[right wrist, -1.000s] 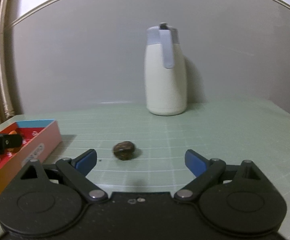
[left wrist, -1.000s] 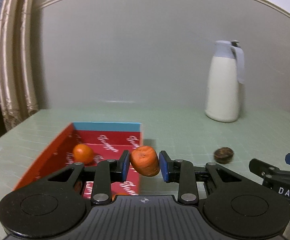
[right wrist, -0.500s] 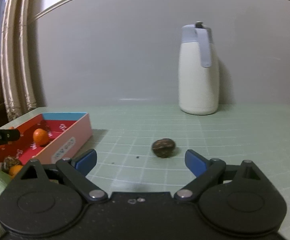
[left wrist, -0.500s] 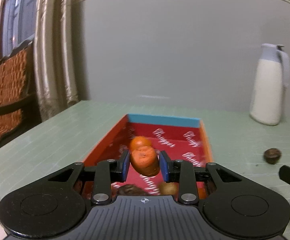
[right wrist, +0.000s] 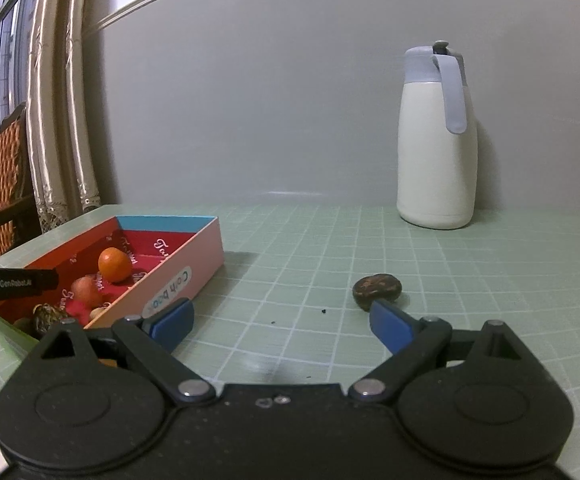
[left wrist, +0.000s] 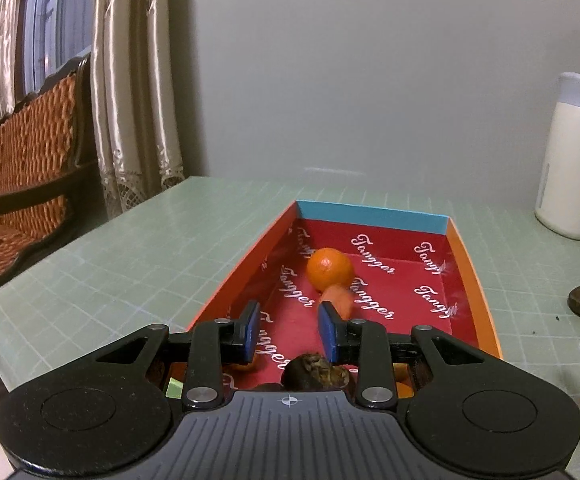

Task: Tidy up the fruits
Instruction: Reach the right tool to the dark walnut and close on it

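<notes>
While the left claw (left wrist: pixel 289 332) is held parted and empty over the near end of the box (left wrist: pixel 374 218), a blurred orange fruit (left wrist: pixel 337 299) is seen inside it beside a tangerine (left wrist: pixel 329 268). The right claw (right wrist: pixel 280 322) is spread wide, a dark fruit (right wrist: pixel 377 286) lying on the worktop (right wrist: pixel 310 240) right of the box.

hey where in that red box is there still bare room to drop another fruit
The far end of the red box is bare, between the round orange and the blue end wall, and along the right wall. The near end is crowded: a dark fruit and others sit under the left gripper.
</notes>
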{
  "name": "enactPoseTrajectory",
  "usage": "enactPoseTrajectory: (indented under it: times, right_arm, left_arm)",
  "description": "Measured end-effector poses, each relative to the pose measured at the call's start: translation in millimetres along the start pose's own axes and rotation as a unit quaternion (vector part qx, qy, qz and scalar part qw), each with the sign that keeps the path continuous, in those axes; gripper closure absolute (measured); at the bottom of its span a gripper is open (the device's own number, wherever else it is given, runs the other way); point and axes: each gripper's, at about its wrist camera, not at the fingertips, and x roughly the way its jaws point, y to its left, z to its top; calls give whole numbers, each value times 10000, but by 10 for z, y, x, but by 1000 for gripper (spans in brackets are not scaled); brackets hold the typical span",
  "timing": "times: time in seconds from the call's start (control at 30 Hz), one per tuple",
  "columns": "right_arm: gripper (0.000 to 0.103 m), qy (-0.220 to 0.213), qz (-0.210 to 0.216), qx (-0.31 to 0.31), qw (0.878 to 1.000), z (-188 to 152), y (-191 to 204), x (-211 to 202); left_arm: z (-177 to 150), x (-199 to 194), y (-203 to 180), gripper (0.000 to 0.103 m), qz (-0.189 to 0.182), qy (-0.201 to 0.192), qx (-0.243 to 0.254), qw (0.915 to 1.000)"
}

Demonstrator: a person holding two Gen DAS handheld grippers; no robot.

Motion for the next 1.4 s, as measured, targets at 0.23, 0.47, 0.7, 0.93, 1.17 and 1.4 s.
enactPoseTrajectory:
  times: [0.23,0.47,0.7,0.93,1.17,1.4]
  right_arm:
    - [8,10,-16,8,10000,-6,-23,9]
    - [8,56,-138,134,9998,15,-121,46]
    - [8,181,-311,247,9990,42,-236,138]
    - [8,331,-455,397,9976,74,-352,249]
    - [10,476,-537,322,9969,107,-368,380]
    - [18,718,-647,449,9943,198,-497,625]
  left_arm:
    - [2,-73,-48,71,-79,-45,-10,10000]
    - [-8,-106,-81,71,-128,-57,-6,9999]
    - [-24,-100,-69,55,-97,-24,-39,9999]
    - [-31,-168,-77,7,116,-351,27,9993]
    - [-25,-189,-118,0,189,-524,164,9983]
    - [-20,-170,-50,0,335,-538,118,9979]
